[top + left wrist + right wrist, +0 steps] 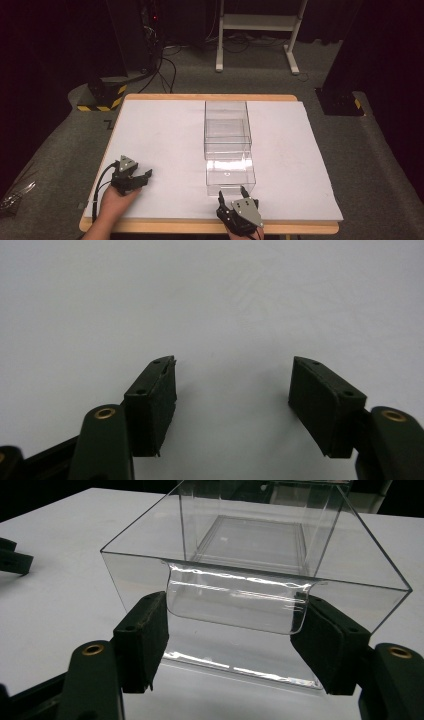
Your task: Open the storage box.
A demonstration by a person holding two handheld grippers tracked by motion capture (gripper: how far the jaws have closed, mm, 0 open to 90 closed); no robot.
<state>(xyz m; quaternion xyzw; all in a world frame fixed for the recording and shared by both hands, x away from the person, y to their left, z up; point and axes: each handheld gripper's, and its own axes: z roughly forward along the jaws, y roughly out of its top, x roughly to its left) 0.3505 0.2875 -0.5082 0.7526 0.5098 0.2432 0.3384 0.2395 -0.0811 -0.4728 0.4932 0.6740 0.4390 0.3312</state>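
Clear drawer (235, 602) sitting pulled out from clear box (226, 125) mid-worktop (165, 130), nothing inside; right tongs (232, 630) gaping at its front lip, not touching. Left tongs (232, 400) resting open, well apart.

High view: right hand sits under the right gripper (232, 196) & is cut by the bottom edge, as is the left forearm. Clear drawer (260, 565) in the right gripper view: far end runs off the top edge, and its pull lip blocks the wall behind, so jaw contact w/ it can't be told. Small dark thing at that view's left edge is cut off, unidentifiable.
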